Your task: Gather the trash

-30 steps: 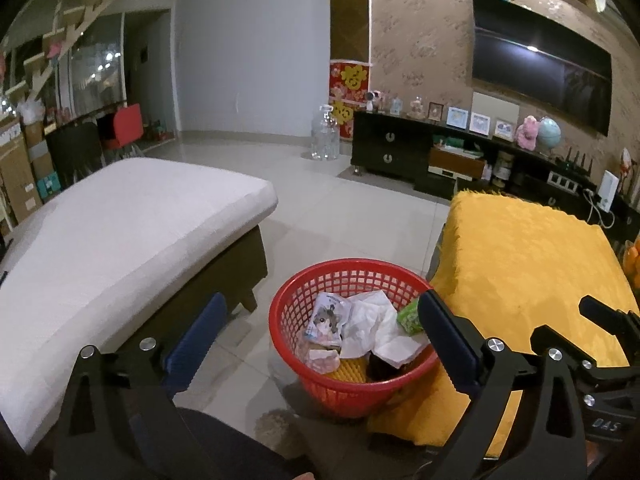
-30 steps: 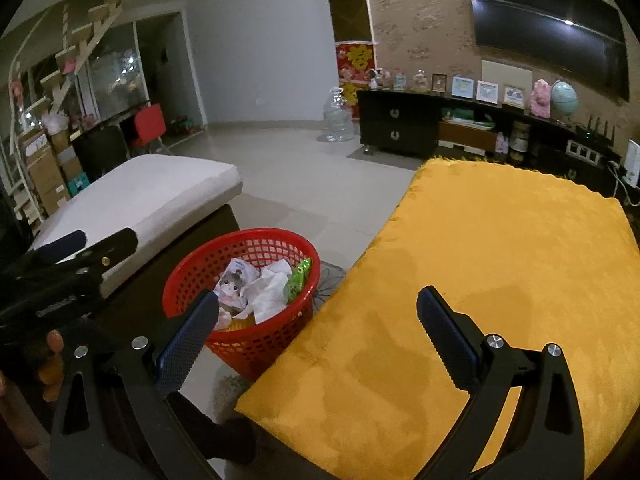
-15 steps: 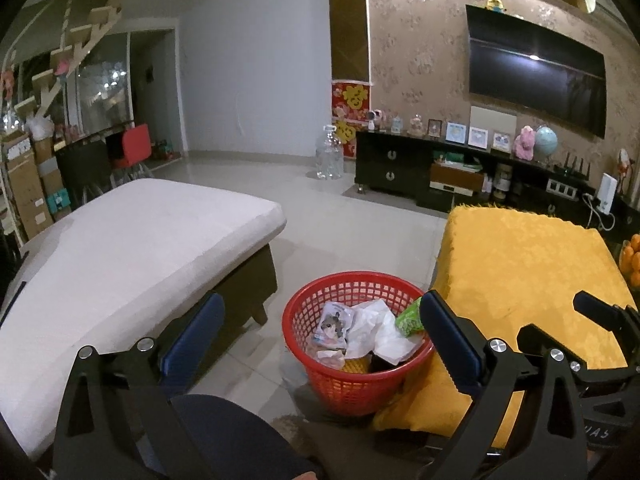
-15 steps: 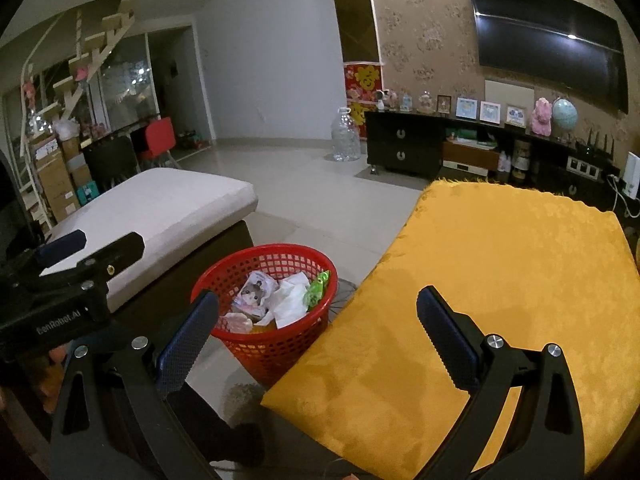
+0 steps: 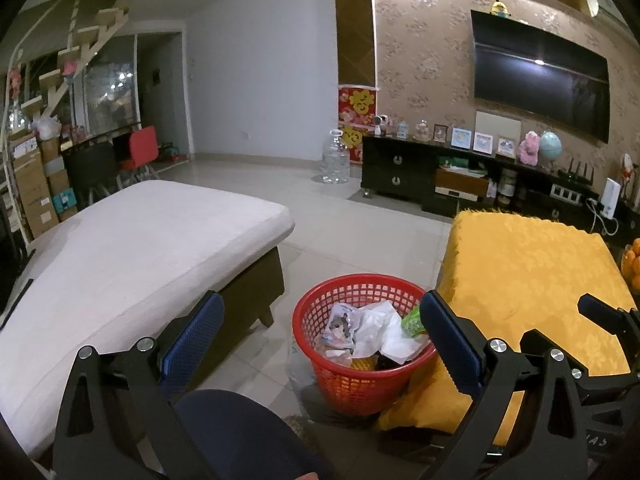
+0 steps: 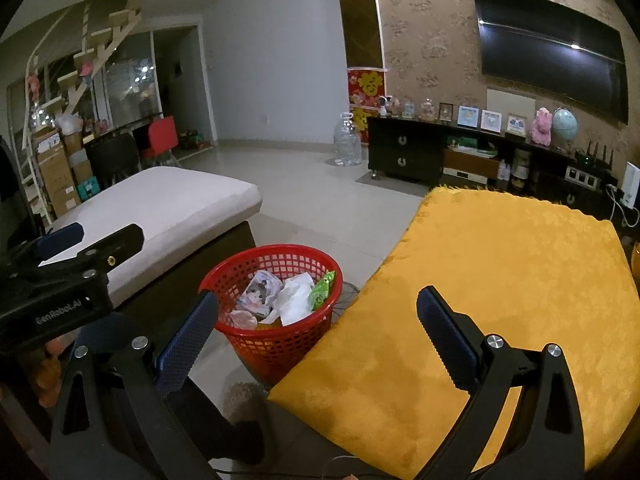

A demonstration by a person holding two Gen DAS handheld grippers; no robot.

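Observation:
A red mesh basket (image 5: pixel 320 320) stands on the tiled floor between a white-cushioned bench and a yellow-covered table; it also shows in the right wrist view (image 6: pixel 240 264). It holds crumpled white paper (image 5: pixel 380 328), a printed wrapper (image 5: pixel 340 326) and a green packet (image 5: pixel 412 320). My left gripper (image 5: pixel 320 328) is open and empty, held above and short of the basket. My right gripper (image 6: pixel 316 320) is open and empty over the near corner of the yellow cloth (image 6: pixel 500 272). The left gripper's body shows at the left of the right wrist view (image 6: pixel 68 268).
The white-cushioned bench (image 5: pixel 120 256) lies left of the basket. The yellow-covered table (image 5: pixel 528 272) lies right. A dark TV cabinet (image 5: pixel 440 176) with frames and toys lines the far wall, with a water jug (image 5: pixel 334 160) beside it. Boxes and chairs stand far left.
Both grippers have risen and drawn back from the basket, which now sits lower and smaller in both views. Both stay open and empty.

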